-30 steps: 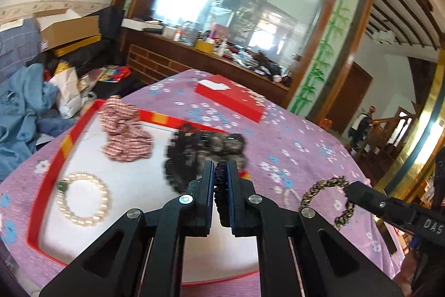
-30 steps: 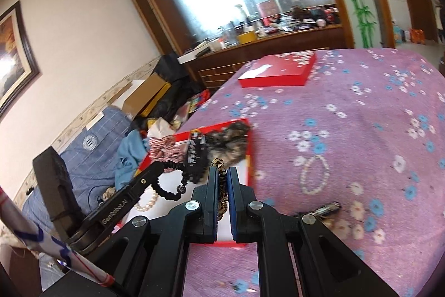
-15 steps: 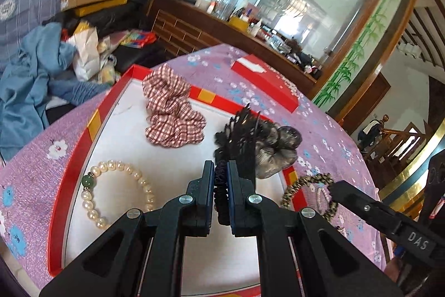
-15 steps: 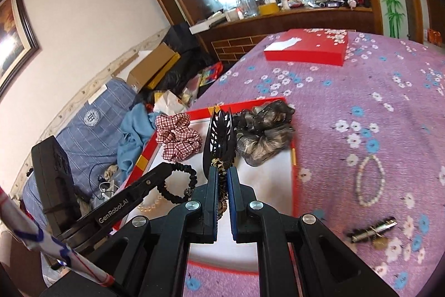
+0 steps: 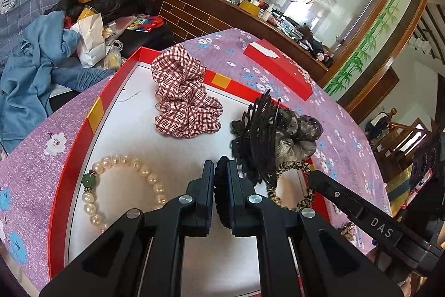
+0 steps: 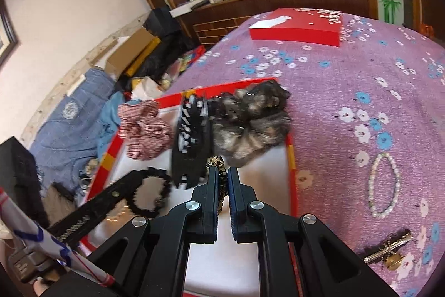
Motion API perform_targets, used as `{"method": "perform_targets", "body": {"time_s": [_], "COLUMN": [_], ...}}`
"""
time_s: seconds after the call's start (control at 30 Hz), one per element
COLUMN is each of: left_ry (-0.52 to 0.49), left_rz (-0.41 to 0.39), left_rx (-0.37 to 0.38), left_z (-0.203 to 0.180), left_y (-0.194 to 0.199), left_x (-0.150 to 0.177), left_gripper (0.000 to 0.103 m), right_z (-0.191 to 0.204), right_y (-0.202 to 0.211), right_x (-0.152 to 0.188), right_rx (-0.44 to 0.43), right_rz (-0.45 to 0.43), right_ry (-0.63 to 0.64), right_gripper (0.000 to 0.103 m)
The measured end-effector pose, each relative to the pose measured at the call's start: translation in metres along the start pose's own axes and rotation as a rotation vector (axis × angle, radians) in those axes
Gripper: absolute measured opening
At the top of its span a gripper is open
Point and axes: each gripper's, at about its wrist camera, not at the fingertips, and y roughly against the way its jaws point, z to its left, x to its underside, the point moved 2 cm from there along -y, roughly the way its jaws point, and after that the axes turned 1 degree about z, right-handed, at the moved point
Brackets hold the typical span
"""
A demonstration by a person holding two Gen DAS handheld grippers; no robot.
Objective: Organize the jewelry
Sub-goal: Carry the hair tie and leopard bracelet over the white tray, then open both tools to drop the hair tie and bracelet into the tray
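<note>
Right view is pretty smeared, so the dark comb and the stuff around it come out streaky there. Lower parts of both held loops are hidden behind the fingers.

The left gripper (image 5: 220, 171) is clamped nearly shut on a black beaded elastic bracelet (image 5: 221, 195), which sits pinched between the pads and hangs over the white floor of the red-rimmed shallow tray (image 5: 96, 107). The right gripper (image 6: 222, 177) is also squeezed nearly shut, on a leopard-print braided hair loop (image 6: 218, 166), held over the same tray near its right edge.

Just left of the left fingers, a pearl bracelet with one green bead (image 5: 122, 185) lies flat in the tray. Right ahead of both tips stands a black lacy hair comb (image 5: 258, 141), touching a grey-brown furry scrunchie (image 5: 299, 138) behind it. Further back is a red-and-white checked scrunchie (image 5: 183, 99).

Outside the tray on the purple flowered cloth (image 6: 361, 68): a small white bead bracelet (image 6: 385, 184), a metal clip thing (image 6: 389, 249) I can't quite identify, and way back a flat red box (image 6: 297, 28).
</note>
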Motion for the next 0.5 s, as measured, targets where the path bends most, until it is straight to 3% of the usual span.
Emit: {"method": "perform_targets", "body": {"time_s": [0.17,0.5], "left_ry": [-0.012,-0.028], "left_rz": [0.002,-0.003], "left_rx": [-0.031,-0.062], "left_z": [-0.001,0.0], "left_y": [-0.004,-0.01], "left_x": [0.002,0.006], "left_gripper": [0.008,0.008], "right_z": [-0.011,-0.011], "right_y": [-0.007,-0.014], "right_x": [0.001,0.007], "right_rx": [0.053,0.08], "right_rz": [0.017,0.038], "right_ry": [-0.007,0.009], "right_gripper": [0.009,0.01]}}
